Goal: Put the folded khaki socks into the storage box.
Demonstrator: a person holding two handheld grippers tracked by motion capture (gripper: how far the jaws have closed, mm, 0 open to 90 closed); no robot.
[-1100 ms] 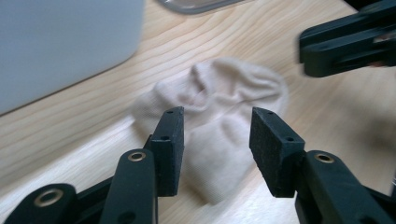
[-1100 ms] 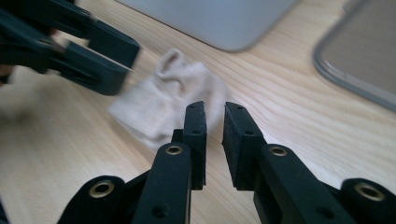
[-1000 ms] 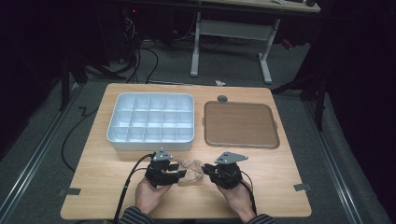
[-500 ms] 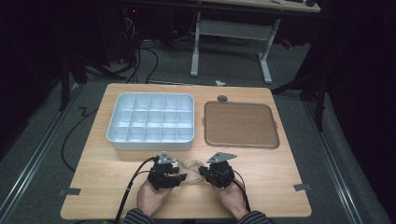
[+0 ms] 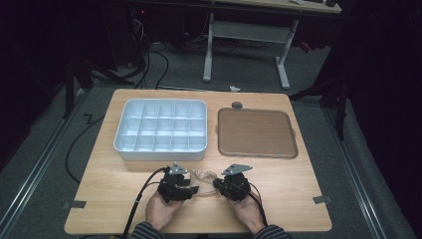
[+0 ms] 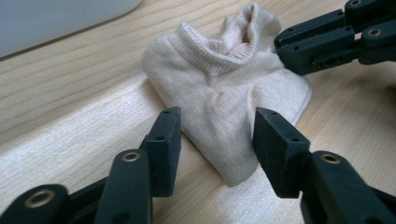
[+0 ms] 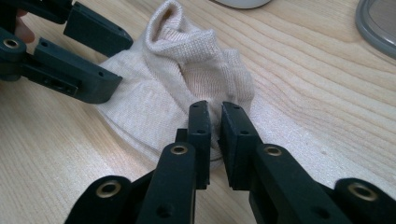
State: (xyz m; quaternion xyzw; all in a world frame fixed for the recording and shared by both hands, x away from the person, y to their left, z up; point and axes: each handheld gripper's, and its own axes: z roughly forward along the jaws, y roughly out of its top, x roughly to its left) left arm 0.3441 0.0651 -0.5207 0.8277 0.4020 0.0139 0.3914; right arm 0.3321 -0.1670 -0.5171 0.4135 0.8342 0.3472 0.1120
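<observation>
Your right hand-held gripper (image 7: 212, 116) is pinched on a fold of the cream sock (image 7: 187, 79), its jaws nearly together with knit fabric between the pads, after closing and then easing open a little. Your left hand-held gripper (image 6: 217, 126) has its jaws apart, just opened further, straddling the narrow end of the sock (image 6: 229, 93) without the pads pressing on it. The sock lies bunched on the table (image 5: 278, 189), directly between the two hand-held grippers, its ribbed cuff standing up on the far side of your right jaws. Beyond your left hand-held gripper (image 5: 191, 185) sits the white compartment tray (image 5: 160, 147); beyond your right hand-held gripper (image 5: 219, 185) lies the brown tray (image 5: 256, 133).
</observation>
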